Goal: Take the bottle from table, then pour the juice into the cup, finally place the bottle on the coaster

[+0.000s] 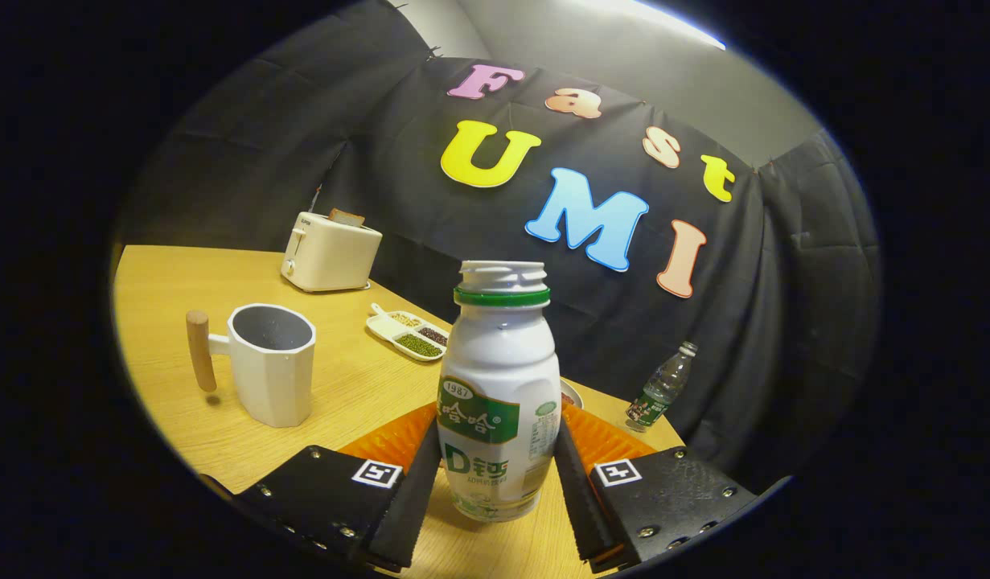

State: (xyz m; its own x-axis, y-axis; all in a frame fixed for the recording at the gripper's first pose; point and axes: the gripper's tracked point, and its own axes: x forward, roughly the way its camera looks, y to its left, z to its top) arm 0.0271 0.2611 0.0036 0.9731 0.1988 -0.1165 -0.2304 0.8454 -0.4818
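Bottle-wise, past the white faceted ceramic cup with a wooden handle (271,363) toward the wooden table's (173,281) left edge, I judge the uncapped white plastic juice bottle with a green neck ring and label (499,394), upright mid-table between my gripper's (495,474) fingers, light, smooth and slightly squeezable, best held low on its body where both fingers seem to press.

A cream boxy toaster (330,252) with a bread slice (347,216) sits at the wooden surface's (165,281) far edge. Nearby lies a white divided dish of beans (408,332). A clear plastic water bottle (660,389) stands at another edge.
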